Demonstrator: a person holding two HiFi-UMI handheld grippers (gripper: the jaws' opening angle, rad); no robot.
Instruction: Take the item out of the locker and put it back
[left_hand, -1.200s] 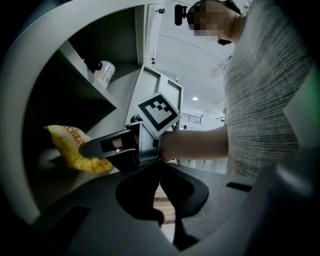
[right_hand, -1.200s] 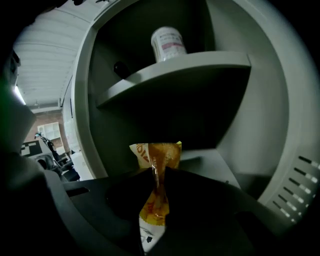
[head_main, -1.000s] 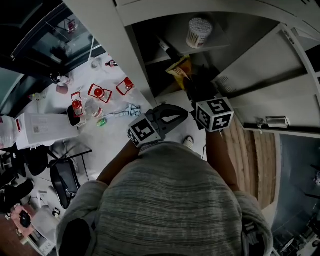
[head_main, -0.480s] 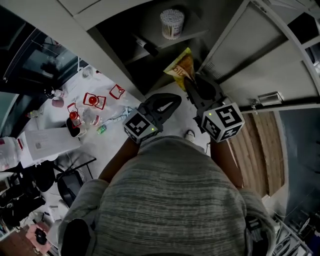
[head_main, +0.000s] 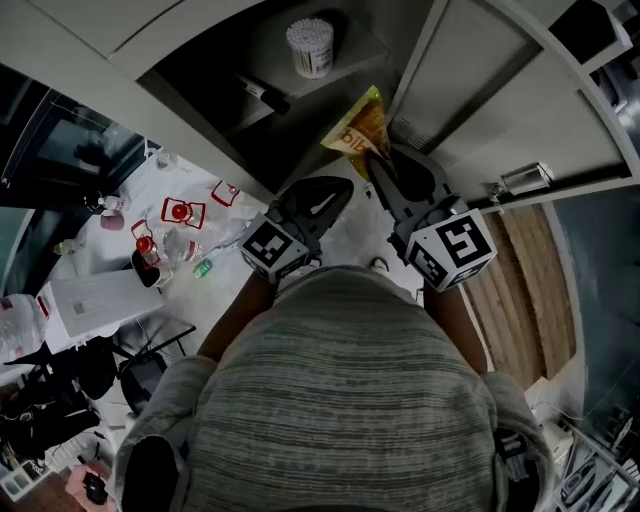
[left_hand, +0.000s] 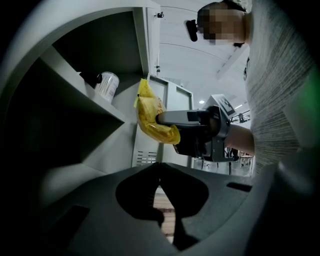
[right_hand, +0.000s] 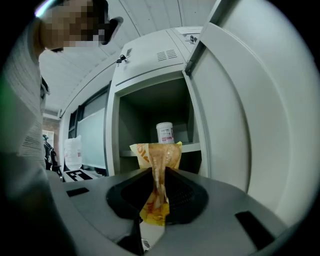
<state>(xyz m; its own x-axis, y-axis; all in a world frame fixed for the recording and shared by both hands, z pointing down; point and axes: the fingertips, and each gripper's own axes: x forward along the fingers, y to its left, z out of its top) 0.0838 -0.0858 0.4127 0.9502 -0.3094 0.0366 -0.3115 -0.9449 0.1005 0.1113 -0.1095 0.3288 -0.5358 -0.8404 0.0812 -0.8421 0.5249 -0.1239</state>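
A yellow snack bag (head_main: 360, 125) hangs in front of the open grey locker (head_main: 230, 60), pinched by its lower part in my right gripper (head_main: 373, 160). In the right gripper view the bag (right_hand: 159, 160) stands upright between the jaws of that gripper (right_hand: 159, 175), level with the locker shelf (right_hand: 192, 146). My left gripper (head_main: 343, 187) is shut and holds nothing, just left of the right one. From the left gripper view (left_hand: 159, 167) the bag (left_hand: 152, 117) shows ahead in the right gripper (left_hand: 167, 118).
A white round container (head_main: 310, 47) and a dark marker (head_main: 262, 95) sit on the locker shelf. The open locker door (head_main: 480, 90) stands at the right, its latch (head_main: 525, 178) sticking out. Lower left, a table carries red-capped bottles (head_main: 180, 212) and a white box (head_main: 90, 295).
Both grippers have risen toward the locker opening, the right one more, carrying the yellow bag up near shelf height.
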